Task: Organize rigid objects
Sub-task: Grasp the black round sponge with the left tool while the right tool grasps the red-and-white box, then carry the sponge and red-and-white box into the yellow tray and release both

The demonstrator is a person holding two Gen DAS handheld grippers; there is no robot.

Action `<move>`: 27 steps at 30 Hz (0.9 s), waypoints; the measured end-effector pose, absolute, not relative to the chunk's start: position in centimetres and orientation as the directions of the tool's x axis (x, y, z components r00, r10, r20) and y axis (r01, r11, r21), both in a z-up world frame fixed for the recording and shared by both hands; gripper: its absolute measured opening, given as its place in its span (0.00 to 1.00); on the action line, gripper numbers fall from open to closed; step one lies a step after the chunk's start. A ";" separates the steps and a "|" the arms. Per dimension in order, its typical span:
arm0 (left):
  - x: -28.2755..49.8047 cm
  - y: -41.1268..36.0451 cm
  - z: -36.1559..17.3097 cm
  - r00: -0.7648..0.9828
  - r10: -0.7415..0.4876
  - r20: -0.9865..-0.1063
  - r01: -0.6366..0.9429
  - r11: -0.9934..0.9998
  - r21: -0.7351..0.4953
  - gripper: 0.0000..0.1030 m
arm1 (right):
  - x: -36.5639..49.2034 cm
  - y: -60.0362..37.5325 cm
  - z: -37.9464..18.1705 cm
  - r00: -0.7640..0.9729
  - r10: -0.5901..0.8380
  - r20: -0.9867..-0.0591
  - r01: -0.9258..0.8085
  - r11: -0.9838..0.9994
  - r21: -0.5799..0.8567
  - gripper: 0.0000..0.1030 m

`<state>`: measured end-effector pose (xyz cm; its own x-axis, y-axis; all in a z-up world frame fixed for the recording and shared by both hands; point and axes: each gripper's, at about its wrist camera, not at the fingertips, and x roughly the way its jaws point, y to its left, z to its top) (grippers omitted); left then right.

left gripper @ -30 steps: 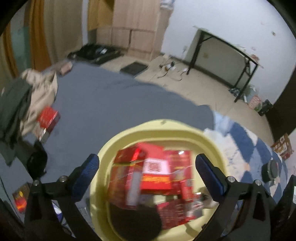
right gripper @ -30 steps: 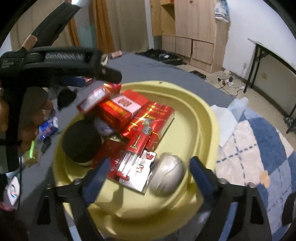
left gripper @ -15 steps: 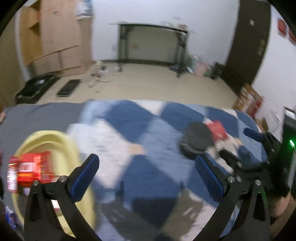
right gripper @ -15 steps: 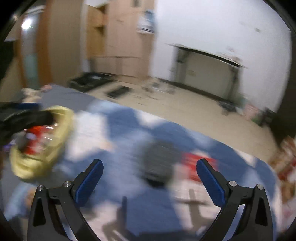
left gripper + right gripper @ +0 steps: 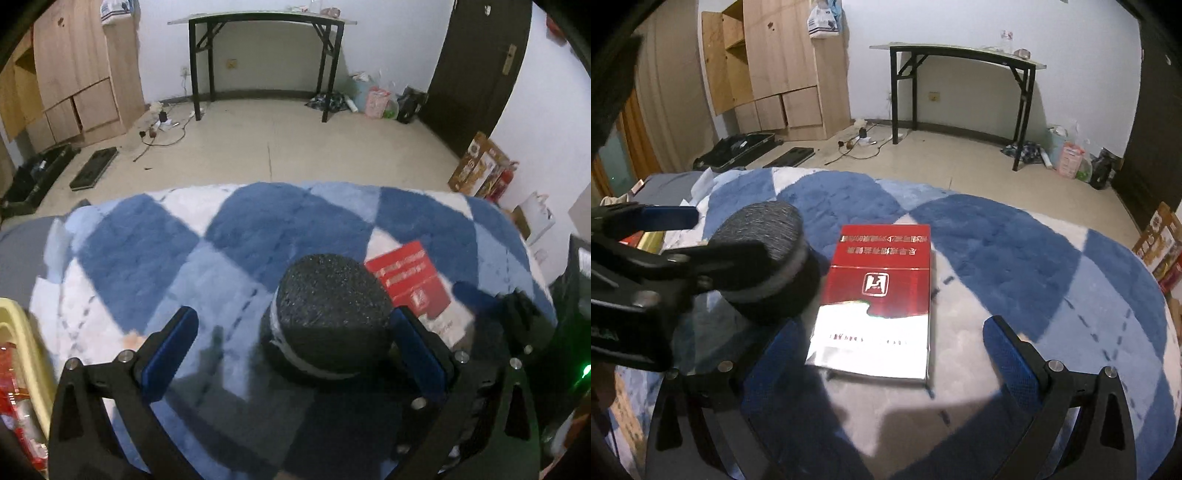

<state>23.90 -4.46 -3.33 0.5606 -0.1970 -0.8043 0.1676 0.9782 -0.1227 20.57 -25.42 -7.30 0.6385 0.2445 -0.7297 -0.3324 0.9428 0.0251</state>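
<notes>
A black round puck-like object (image 5: 328, 310) with a pale band lies on the blue-and-white checked blanket (image 5: 236, 236). My left gripper (image 5: 291, 347) hangs open over it, and the puck sits between the jaws, close to the right finger (image 5: 413, 350). A flat red-and-silver box (image 5: 879, 295) lies beside the puck (image 5: 764, 236). My right gripper (image 5: 892, 354) stands wide open just short of the box, with nothing between its pads. In the left wrist view the same box (image 5: 410, 280) shows right of the puck.
A yellow basin (image 5: 16, 343) holding several red boxes sits at the blanket's left end. Beyond the blanket is bare floor with a black table (image 5: 266, 22), wooden cabinets (image 5: 783, 66), cables, bags and cartons (image 5: 484, 170) along the walls.
Both grippers swung right, away from the yellow basin, onto the checked blanket. The left now straddles the black puck and the right faces the red-and-silver box. The picture has sharpened.
</notes>
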 end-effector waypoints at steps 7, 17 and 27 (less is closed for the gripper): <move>24.1 -5.9 -4.2 0.539 -0.246 -0.806 0.164 0.969 -0.186 0.93 | 21.2 -24.7 -8.0 0.661 0.215 -0.719 -0.310 0.951 -0.001 0.77; 22.6 -5.8 -2.4 0.574 -0.223 -0.788 0.177 0.973 -0.147 0.74 | 20.3 -25.5 -7.5 0.666 0.243 -0.706 -0.318 0.948 0.027 0.55; 16.2 9.6 4.2 0.662 -0.062 -0.747 0.006 0.997 -0.077 0.74 | 16.9 -20.7 -1.9 0.685 0.379 -0.622 -0.493 0.870 -0.013 0.55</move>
<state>16.15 9.63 4.23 0.6615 -0.0617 -0.7474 0.0057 0.9970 -0.0772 16.88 -20.66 -1.94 0.6851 0.3792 -0.6219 -0.4931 0.8699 -0.0128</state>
